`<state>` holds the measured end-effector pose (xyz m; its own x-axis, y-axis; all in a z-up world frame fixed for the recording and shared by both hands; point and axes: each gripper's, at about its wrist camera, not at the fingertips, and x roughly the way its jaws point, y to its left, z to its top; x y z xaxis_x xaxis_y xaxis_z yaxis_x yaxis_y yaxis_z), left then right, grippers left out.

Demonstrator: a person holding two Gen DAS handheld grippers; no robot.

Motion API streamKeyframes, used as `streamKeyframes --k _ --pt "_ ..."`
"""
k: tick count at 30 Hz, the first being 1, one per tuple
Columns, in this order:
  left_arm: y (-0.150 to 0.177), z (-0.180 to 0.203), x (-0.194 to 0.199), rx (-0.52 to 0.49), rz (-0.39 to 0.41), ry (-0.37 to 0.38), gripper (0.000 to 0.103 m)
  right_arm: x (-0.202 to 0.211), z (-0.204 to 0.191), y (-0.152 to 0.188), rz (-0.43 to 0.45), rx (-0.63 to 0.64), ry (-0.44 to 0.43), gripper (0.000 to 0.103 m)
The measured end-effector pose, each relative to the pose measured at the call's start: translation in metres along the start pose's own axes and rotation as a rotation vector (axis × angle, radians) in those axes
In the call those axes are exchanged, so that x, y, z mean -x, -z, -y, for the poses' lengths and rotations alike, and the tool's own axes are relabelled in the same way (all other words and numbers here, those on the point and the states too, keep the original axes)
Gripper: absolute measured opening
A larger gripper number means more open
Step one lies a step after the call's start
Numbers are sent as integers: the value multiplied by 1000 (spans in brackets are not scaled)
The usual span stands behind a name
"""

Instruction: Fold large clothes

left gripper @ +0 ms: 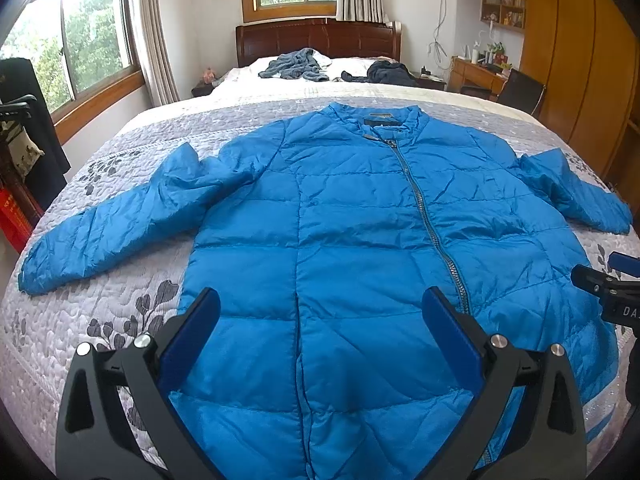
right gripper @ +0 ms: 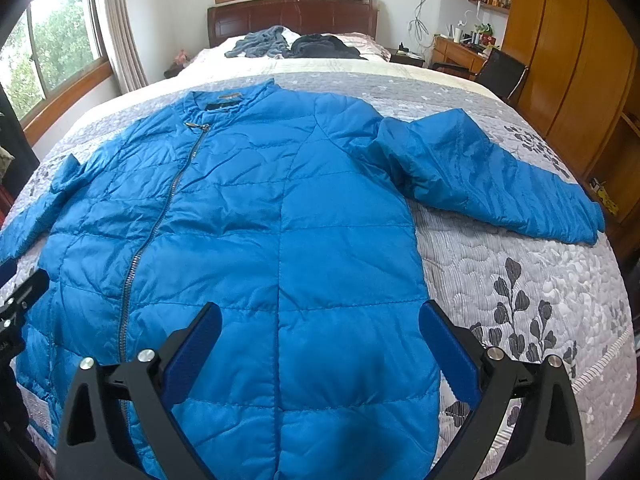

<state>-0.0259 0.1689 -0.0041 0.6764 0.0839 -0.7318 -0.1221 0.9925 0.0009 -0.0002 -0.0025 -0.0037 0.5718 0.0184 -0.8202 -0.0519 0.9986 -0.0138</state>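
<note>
Plainly, the quilted blue down jacket (left gripper: 360,220) lies front-up, zipped, sleeves spread, on the grey floral bedspread (left gripper: 120,300), ready for folding. Left gripper (left gripper: 320,336) and right gripper (right gripper: 320,340) hover over its hem, released, empty.

Bright daylight from the windows (left gripper: 80,40); fisheye-bent edges, sharp focus.

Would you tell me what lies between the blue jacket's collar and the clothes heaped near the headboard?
Only bare quilted bedspread separates blue jacket from heaped clothes, in both views.
</note>
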Motion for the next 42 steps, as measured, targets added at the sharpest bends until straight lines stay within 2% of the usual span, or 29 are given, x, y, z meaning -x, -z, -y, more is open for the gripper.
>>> streamKeyframes --k 42 --pt "2 -1 2 -7 3 -14 100 -1 -2 1 -2 -1 -1 99"
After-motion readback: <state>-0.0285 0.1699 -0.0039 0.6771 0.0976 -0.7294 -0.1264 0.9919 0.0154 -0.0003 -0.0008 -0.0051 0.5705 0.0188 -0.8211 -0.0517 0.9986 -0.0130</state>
